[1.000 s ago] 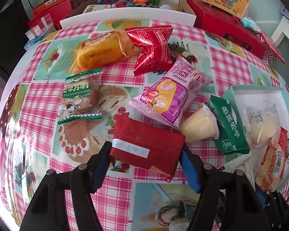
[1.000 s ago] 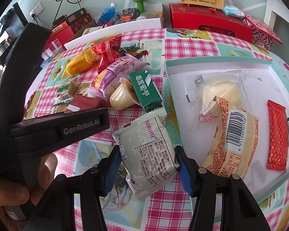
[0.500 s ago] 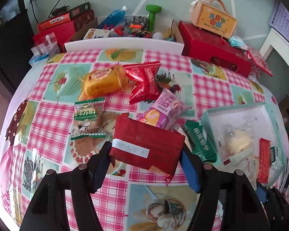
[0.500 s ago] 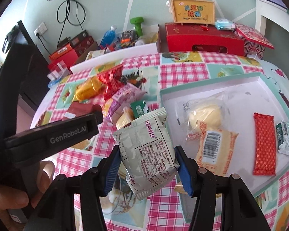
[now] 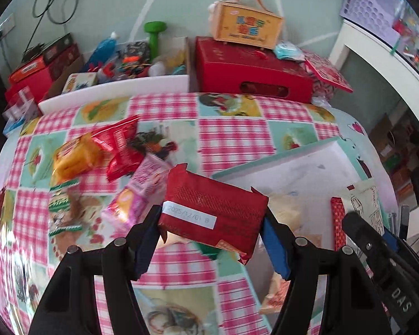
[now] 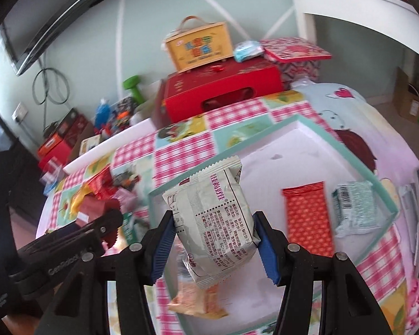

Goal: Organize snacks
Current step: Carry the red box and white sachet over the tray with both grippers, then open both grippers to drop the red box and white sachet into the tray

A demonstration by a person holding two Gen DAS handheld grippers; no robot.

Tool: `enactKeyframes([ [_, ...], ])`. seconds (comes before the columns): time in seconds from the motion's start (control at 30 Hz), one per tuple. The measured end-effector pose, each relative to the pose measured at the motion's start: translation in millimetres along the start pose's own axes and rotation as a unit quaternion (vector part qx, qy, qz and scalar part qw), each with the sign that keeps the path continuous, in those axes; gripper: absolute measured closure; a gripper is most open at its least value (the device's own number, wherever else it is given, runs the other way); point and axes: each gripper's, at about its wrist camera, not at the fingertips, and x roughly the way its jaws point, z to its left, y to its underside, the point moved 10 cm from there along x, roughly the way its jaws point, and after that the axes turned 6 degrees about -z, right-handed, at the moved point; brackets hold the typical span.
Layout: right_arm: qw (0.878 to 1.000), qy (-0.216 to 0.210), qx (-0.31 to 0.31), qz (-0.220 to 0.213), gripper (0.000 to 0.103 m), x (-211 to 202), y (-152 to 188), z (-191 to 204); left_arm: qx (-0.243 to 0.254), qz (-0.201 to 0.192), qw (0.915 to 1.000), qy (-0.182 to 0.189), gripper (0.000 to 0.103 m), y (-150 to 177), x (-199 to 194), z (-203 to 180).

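**Left wrist view: two packets in the air over the tray**

The risk I see is crowding. Both grippers are carrying toward the same tray (image 6: 357, 164), and the right gripper's arm already shows at the edge of the left wrist view, so the two could knock together or drop one packet onto another. The grey packet (image 6: 218, 220) is held by its sides only, its lower end hanging free, and it could twist or slip out.

The left gripper (image 5: 211, 237) has its jaws pressed against the two short ends of the red packet (image 5: 213, 212), held above the tablecloth (image 5: 234, 139) near the tray's edge. The right gripper (image 6: 215, 244) is clamped on the grey packet above the tray, where a red bar (image 6: 307, 212) and a pale green packet (image 6: 354, 206) already lie.
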Motion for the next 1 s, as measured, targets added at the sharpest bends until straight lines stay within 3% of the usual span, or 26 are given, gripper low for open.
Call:
enactKeyframes([
  [0.23,0.998,0.033,0.050,0.001,0.044,11.5,-8.2,-52.8,0.039,-0.018,0.9988,0.023,0.033,-18.6,6.6,-46.4],
  [0.53,0.992,0.086,0.092,-0.006,0.044,18.0,-10.9,-109.0,0.071,-0.013,0.9950,0.070,0.033,-14.1,23.2,-106.0],
  [0.8,0.991,0.087,0.102,0.003,0.043,21.6,-6.9,-118.3,0.078,-0.001,0.9929,0.090,0.033,-6.1,30.1,-126.0],
  [1.0,0.992,0.082,0.098,0.006,0.043,22.9,-5.2,-113.2,0.071,-0.002,0.9939,0.085,0.032,-8.5,26.6,-121.7],
])
